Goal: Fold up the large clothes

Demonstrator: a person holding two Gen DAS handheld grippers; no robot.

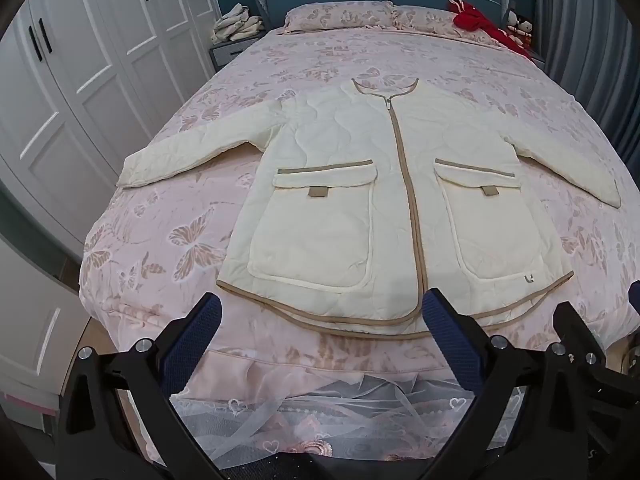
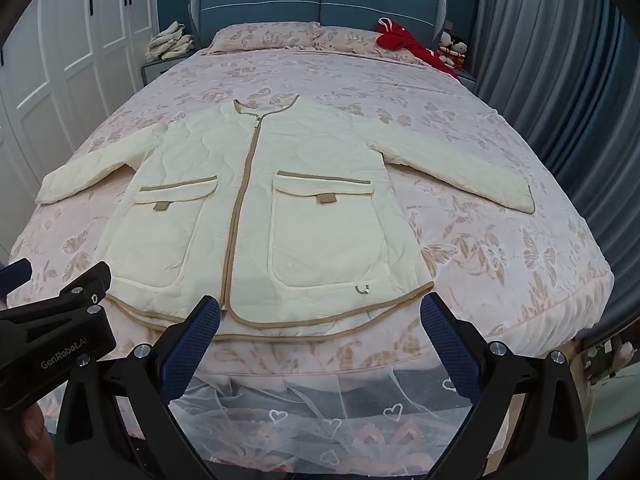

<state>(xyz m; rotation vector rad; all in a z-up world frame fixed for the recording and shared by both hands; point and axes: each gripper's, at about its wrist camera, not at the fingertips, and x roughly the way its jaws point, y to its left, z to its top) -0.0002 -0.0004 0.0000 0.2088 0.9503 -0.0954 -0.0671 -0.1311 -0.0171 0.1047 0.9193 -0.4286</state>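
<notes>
A cream quilted jacket [image 1: 340,184] [image 2: 316,152] with tan trim lies flat and front up on the bed [image 1: 160,240] [image 2: 500,248]. It is zipped, both sleeves are spread out sideways, and its hem faces me. My left gripper [image 1: 322,304] hovers open at the foot of the bed, over the hem's left half and centre. My right gripper [image 2: 320,306] hovers open over the hem's right half. Neither touches the cloth, and nothing sits between their fingers. In each wrist view the other gripper's finger [image 1: 576,328] [image 2: 80,292] shows close alongside.
White wardrobe doors [image 1: 80,80] line the left side. A nightstand holds a pile of cream clothes [image 1: 238,24] [image 2: 170,42]. A red garment [image 1: 476,20] [image 2: 400,38] and small dolls [image 2: 452,50] lie by the pillows. Grey curtains [image 2: 560,80] hang on the right. A lace bed skirt [image 1: 320,408] hangs below.
</notes>
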